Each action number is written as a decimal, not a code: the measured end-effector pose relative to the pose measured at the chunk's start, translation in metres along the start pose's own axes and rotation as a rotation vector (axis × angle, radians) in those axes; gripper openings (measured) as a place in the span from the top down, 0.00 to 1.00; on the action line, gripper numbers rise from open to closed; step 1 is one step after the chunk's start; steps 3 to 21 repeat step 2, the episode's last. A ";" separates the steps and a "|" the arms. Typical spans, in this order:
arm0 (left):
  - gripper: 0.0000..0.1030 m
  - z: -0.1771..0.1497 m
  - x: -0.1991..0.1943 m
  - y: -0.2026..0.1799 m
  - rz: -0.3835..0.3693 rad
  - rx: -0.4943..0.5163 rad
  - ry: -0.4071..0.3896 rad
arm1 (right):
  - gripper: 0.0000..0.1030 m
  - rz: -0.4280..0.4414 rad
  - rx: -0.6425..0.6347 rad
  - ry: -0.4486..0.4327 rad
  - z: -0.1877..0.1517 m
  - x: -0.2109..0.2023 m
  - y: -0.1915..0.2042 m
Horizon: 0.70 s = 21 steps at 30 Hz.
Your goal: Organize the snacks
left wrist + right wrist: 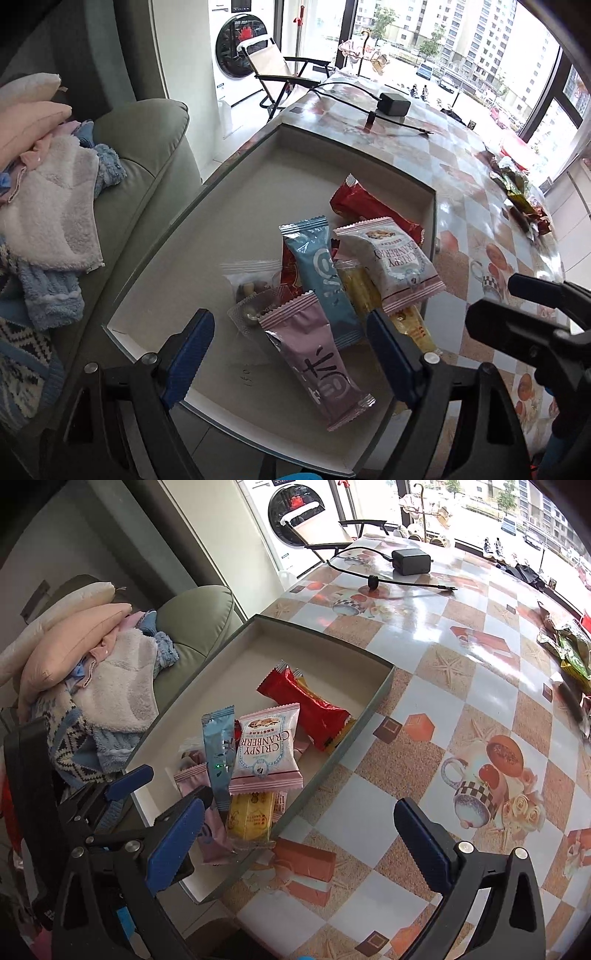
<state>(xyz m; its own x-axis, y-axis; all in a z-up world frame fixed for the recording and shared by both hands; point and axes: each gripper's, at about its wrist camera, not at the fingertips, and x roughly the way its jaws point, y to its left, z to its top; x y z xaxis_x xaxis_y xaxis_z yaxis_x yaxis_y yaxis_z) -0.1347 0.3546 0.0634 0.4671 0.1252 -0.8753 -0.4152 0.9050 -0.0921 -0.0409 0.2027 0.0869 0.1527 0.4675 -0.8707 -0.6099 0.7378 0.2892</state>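
Left wrist view, surface: checkered tablecloth table (476, 206) with cup-and-fruit prints runs ahead and right of the left claw (291, 354); glossy, window glare.
Room: grey sofa (147, 147) left of the claw, piled with laundry (51, 206); folding chair (273, 70) and washing machine (236, 48) far ahead by the window.
Table items: black power adapter (394, 104) with cable, far ahead; loose wrappers (517, 192) ahead-right at the table edge.
Container: shallow open box (207, 206), pale inside, sits at the table's sofa-side edge, directly under and ahead of the left claw.
Contents: snacks bunched in the near-right part of the box. Pink packet (317, 362) lies between the left claw's fingers, untouched; blue packet (325, 280) just ahead, overlapping it; Crispy Cranberry packet (395, 258) ahead-right; red packet (369, 210) beyond; yellow packet (369, 295) underneath; clear bag of nuts (255, 280) ahead-left.
Left claw state: released, fingers spread wide, nothing grasped.
Right wrist view: right claw (299, 838) hovers over the box's near-right wall and the tablecloth beside it.
Right claw state: released, fingers wide apart, empty.
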 end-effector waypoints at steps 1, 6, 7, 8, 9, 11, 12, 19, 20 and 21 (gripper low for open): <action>0.16 0.001 -0.001 0.000 -0.009 -0.003 0.001 | 0.00 0.002 -0.002 -0.003 0.000 -0.001 0.000; 0.15 0.001 -0.002 0.000 -0.013 -0.006 0.003 | 0.00 0.004 -0.005 -0.005 0.000 -0.002 0.001; 0.15 0.001 -0.002 0.000 -0.013 -0.006 0.003 | 0.00 0.004 -0.005 -0.005 0.000 -0.002 0.001; 0.15 0.001 -0.002 0.000 -0.013 -0.006 0.003 | 0.00 0.004 -0.005 -0.005 0.000 -0.002 0.001; 0.15 0.001 -0.002 0.000 -0.013 -0.006 0.003 | 0.00 0.004 -0.005 -0.005 0.000 -0.002 0.001; 0.15 0.001 -0.002 0.000 -0.013 -0.006 0.003 | 0.00 0.004 -0.005 -0.005 0.000 -0.002 0.001; 0.15 0.001 -0.002 0.000 -0.013 -0.006 0.003 | 0.00 0.004 -0.005 -0.005 0.000 -0.002 0.001; 0.15 0.001 -0.002 0.000 -0.013 -0.006 0.003 | 0.00 0.004 -0.005 -0.005 0.000 -0.002 0.001; 0.15 0.001 -0.002 0.000 -0.013 -0.006 0.003 | 0.00 0.004 -0.005 -0.005 0.000 -0.002 0.001; 0.15 0.001 -0.002 0.000 -0.013 -0.006 0.003 | 0.00 0.004 -0.005 -0.005 0.000 -0.002 0.001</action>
